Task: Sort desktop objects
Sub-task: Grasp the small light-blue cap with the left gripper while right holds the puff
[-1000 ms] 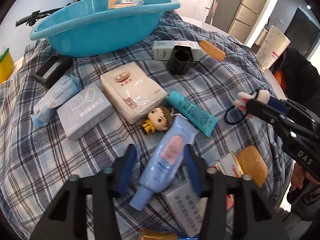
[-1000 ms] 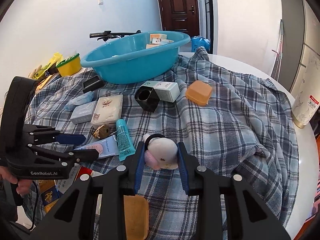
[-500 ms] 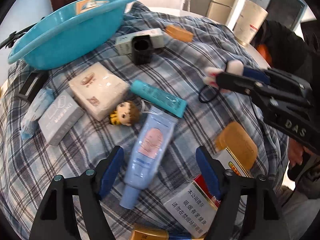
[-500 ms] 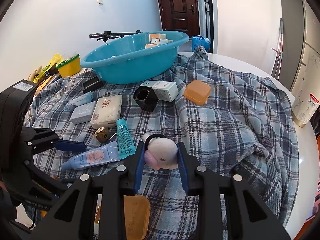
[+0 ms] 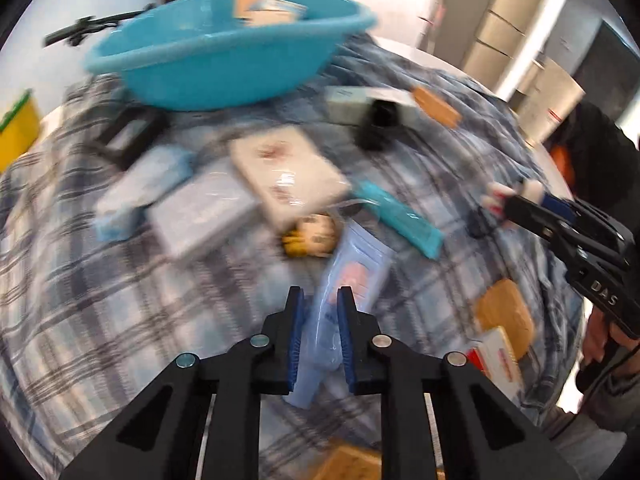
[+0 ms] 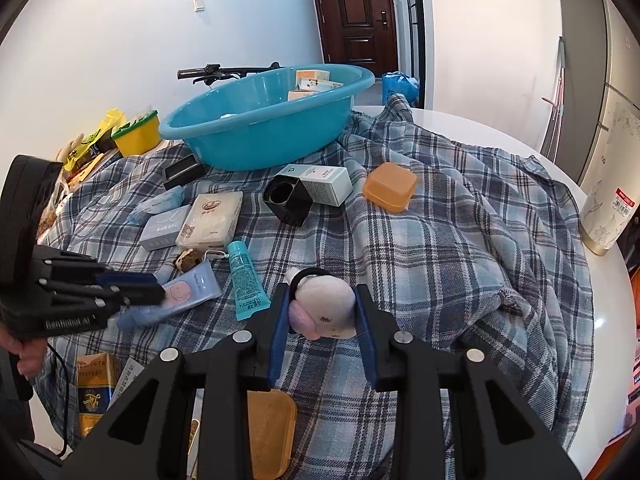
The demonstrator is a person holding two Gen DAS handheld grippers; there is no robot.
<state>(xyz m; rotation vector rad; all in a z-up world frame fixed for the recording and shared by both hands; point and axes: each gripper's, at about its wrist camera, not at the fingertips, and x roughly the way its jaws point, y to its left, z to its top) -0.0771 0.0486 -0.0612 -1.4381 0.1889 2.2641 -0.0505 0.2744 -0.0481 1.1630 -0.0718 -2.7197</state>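
Half a second ago the left gripper (image 5: 319,334) stood wide open above the pale blue tube (image 5: 347,285); its blue pads are now pressed together on the tube's lower half, near the cap end, and the left wrist view has smeared with motion; the right wrist view is unchanged. The left gripper points steeply down at the plaid cloth (image 6: 460,248), the tube lying on it beside the teal tube (image 6: 245,278) and the small doll head (image 5: 310,234); a hand grips its handle at the frame's lower left in the right wrist view. The right gripper (image 6: 322,316) slants down over the cloth, clamped on a white and pink plush toy (image 6: 324,306) with a black loop. Its black body reads "DAS"; the left one reads "GenRobot.AI", partly blurred. The teal basin (image 6: 256,132), holding a few small boxes, stands at the far edge of the cloth.
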